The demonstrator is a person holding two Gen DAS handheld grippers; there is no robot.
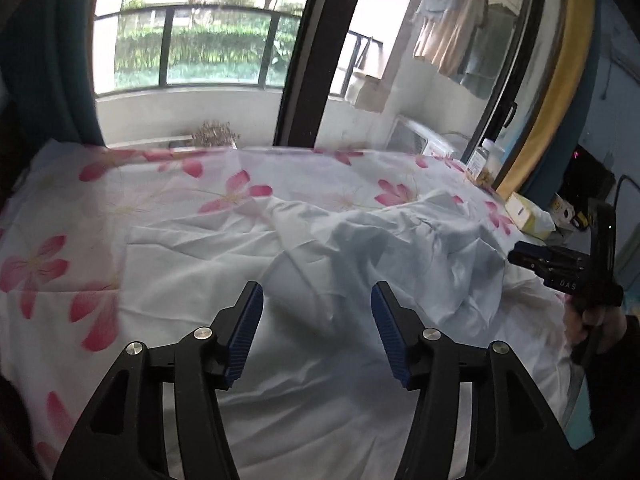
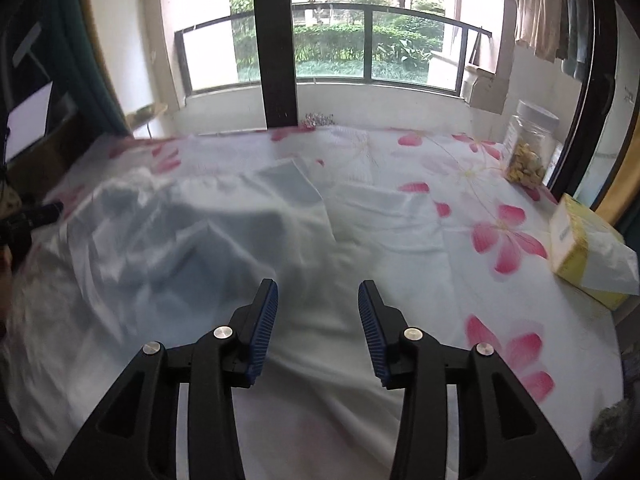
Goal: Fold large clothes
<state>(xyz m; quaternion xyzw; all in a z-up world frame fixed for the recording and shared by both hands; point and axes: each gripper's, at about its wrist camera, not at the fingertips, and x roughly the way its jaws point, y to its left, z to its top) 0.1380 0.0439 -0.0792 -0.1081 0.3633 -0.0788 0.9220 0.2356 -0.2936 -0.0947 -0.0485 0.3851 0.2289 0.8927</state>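
White garment [image 1: 360, 248]: one large piece, crumpled and rumpled, lying on the flowered sheet [image 1: 120, 200] that covers the bed. From my left gripper [image 1: 316, 332] it lies straight ahead and off to the right, its nearest fold showing between the two blue pads [image 1: 248, 332]; the pads stand apart and I see nothing pinched between them. From my right gripper [image 2: 318, 328] the garment heaps up ahead and to the left; these jaws also stand apart, over flat white cloth, gripping nothing.

Right gripper, seen from the left one: far right, just past the garment's edge, held in my hand [image 1: 596, 324].

Tissue box [image 2: 580, 256]: yellow, on the sheet, ahead and right of the right gripper.

Plastic jar [image 2: 528, 148]: clear, white lid, pale contents, farther ahead on the same side, beyond the tissue box.

Balcony railing [image 2: 360, 48]: beyond the bed, behind glass, greenery outside.

Hanging clothes [image 1: 452, 36]: upper right of the left gripper's view, on the balcony.
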